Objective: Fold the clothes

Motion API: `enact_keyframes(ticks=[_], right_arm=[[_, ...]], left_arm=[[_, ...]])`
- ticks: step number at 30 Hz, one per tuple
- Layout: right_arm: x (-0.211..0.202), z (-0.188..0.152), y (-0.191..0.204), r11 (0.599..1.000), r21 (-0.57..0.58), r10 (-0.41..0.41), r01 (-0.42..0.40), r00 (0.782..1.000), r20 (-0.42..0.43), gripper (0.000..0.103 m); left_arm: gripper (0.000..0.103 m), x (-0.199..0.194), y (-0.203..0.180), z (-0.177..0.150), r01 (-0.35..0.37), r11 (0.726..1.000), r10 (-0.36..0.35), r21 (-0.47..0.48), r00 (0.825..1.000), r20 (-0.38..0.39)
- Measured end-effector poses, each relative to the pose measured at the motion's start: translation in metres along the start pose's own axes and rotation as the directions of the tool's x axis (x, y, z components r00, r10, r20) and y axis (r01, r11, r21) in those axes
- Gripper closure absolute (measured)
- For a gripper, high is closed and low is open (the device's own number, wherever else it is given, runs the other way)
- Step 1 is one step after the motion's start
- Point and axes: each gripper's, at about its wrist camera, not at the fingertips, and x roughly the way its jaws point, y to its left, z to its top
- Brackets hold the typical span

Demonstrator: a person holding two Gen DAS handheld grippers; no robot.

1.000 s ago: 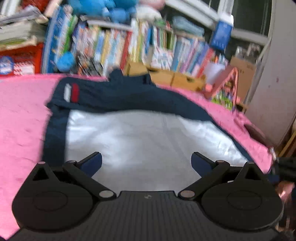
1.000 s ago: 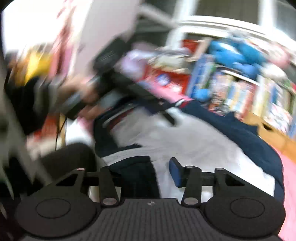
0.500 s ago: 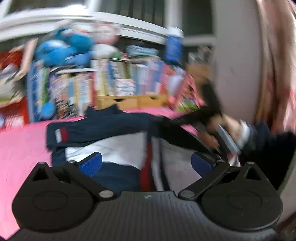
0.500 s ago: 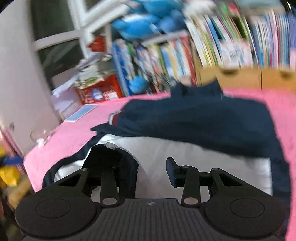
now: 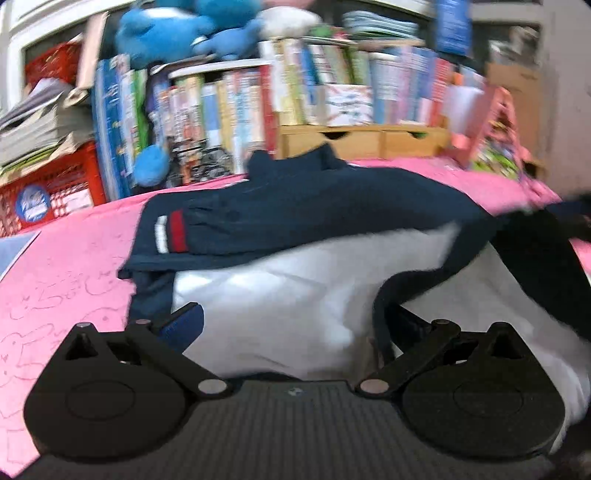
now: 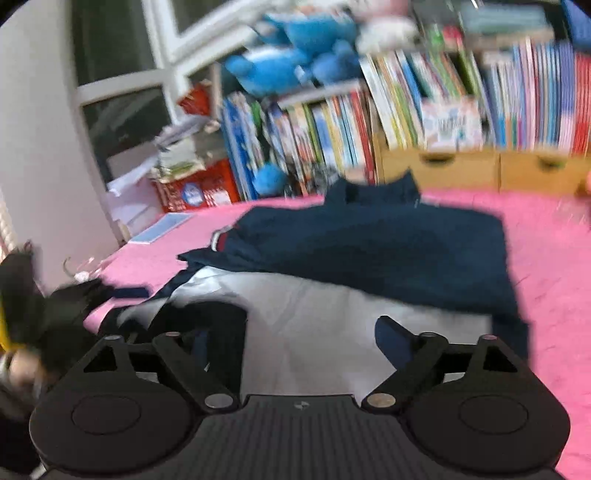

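Observation:
A navy jacket [image 5: 303, 210] with a silvery white lining [image 5: 280, 295] lies on a pink tabletop [image 5: 62, 280]; it also shows in the right wrist view [image 6: 373, 243]. A red and white stripe [image 5: 170, 232] marks its folded sleeve. My left gripper [image 5: 291, 325] is open over the lining, and a navy hem drapes across its right finger. My right gripper [image 6: 291, 343] is open low over the lining [image 6: 317, 332], with dark cloth bunched by its left finger.
Books [image 5: 236, 107], blue plush toys [image 5: 166, 33], a red crate [image 5: 51, 184] and wooden drawers [image 5: 362, 140] line the far edge of the table. A blue card [image 6: 162, 229] lies at the left. The other gripper and hand [image 6: 29, 314] show dark at the left.
Both views have swung back to face the shelf. The near part of the jacket is now folded inward, the hem lying over the lining. The right gripper has opened wider.

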Motion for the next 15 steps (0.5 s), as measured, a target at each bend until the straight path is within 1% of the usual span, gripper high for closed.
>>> enact_keyframes(ticks=[3, 6, 9, 11, 12, 13, 15], right_arm=[[-0.045, -0.016, 0.019, 0.984, -0.164, -0.052, 0.065, 0.995, 0.081, 0.01], [-0.08, -0.037, 0.036, 0.929, -0.344, -0.093, 0.137, 0.986, 0.141, 0.008], [-0.095, -0.059, 0.051, 0.889, -0.446, -0.075, 0.098, 0.995, 0.07, 0.008], [-0.093, -0.077, 0.063, 0.868, -0.497, -0.034, 0.018, 0.999, -0.024, 0.008], [-0.09, -0.086, 0.07, 0.851, -0.526, -0.019, -0.011, 0.998, -0.052, 0.009], [-0.085, -0.096, 0.078, 0.826, -0.562, -0.001, -0.038, 0.998, -0.068, 0.009], [-0.076, -0.11, 0.092, 0.779, -0.624, 0.014, -0.051, 0.998, -0.065, 0.011]], left_arm=[[0.0, 0.007, 0.014, 0.011, -0.018, 1.0, 0.018, -0.018, 1.0, 0.0], [0.0, 0.022, 0.023, 0.018, -0.049, 0.999, 0.048, -0.018, 0.998, -0.026], [0.0, 0.04, 0.026, 0.016, -0.066, 0.998, 0.064, -0.023, 0.995, -0.074], [0.0, 0.049, 0.027, 0.012, -0.07, 0.997, 0.066, -0.032, 0.993, -0.103], [0.0, 0.052, 0.028, 0.01, -0.069, 0.997, 0.065, -0.039, 0.992, -0.113], [0.0, 0.053, 0.029, 0.009, -0.068, 0.996, 0.062, -0.049, 0.991, -0.119], [0.0, 0.053, 0.032, 0.007, -0.059, 0.996, 0.05, -0.069, 0.991, -0.123]])
